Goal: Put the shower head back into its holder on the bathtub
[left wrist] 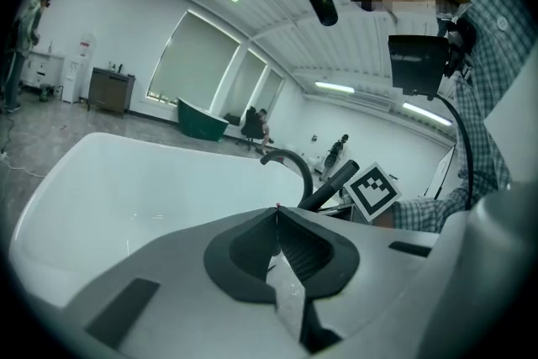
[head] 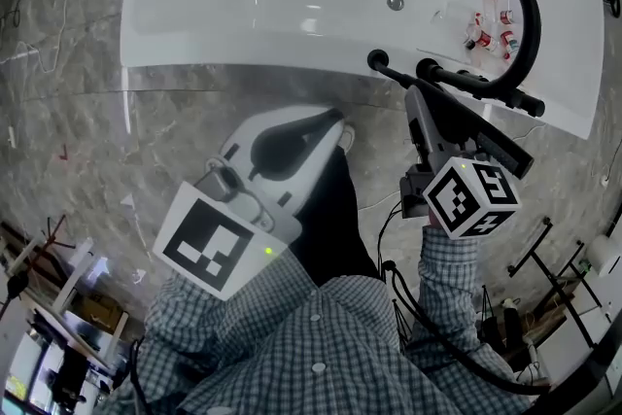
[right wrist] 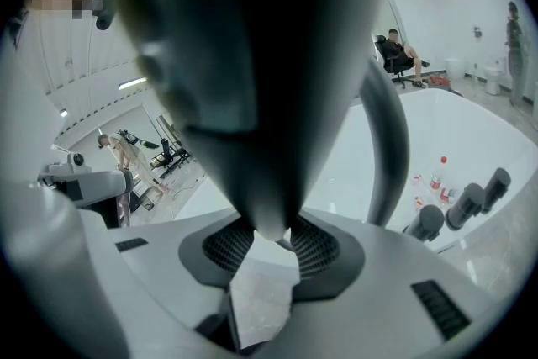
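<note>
The black shower head (head: 389, 71) is clamped in my right gripper (head: 415, 100) and points toward the near rim of the white bathtub (head: 243, 24). In the right gripper view the shower head (right wrist: 244, 71) fills the middle, its narrow end pinched between the pads of my right gripper (right wrist: 269, 235). Beside it on the rim stand a curved black spout (head: 525, 10) and a row of black fittings (head: 481, 85); I cannot tell which of them is the holder. My left gripper (head: 340, 126) is shut on nothing, lower and left, short of the tub. In its own view the left gripper (left wrist: 276, 213) faces the spout (left wrist: 290, 164).
Several small red-capped bottles (head: 491, 24) lie inside the tub near the spout, and a drain (head: 395, 2) sits in its floor. A cable hangs from the right gripper. The floor is grey marble. Racks and stands (head: 544, 277) crowd the lower corners.
</note>
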{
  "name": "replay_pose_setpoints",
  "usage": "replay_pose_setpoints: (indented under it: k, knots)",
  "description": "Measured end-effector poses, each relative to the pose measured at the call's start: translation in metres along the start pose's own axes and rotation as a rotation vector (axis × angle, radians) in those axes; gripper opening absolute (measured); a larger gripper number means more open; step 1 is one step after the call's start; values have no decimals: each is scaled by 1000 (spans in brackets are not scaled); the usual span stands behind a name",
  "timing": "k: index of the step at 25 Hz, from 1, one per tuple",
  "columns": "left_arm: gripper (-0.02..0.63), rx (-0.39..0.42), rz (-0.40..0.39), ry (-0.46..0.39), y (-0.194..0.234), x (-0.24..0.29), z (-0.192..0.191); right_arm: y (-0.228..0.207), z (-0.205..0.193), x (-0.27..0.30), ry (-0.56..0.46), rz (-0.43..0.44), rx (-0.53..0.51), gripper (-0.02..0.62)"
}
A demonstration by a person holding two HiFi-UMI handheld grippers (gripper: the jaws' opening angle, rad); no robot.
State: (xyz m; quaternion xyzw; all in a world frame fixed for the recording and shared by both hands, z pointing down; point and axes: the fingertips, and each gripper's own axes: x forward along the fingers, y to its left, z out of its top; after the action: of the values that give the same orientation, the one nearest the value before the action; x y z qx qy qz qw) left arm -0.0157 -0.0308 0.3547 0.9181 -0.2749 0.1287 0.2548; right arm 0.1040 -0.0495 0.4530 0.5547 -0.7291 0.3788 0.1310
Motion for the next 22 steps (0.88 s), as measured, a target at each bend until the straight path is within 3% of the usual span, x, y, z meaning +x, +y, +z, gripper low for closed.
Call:
replay_pose_setpoints:
  k: [11, 22]
  knots:
    - [9, -9, -29, 12, -5, 10, -17, -11, -12, 16, 3, -11, -3, 135]
    - [9, -31, 3, 19, 4, 14, -34, -23, -29, 29, 7, -25, -14, 135]
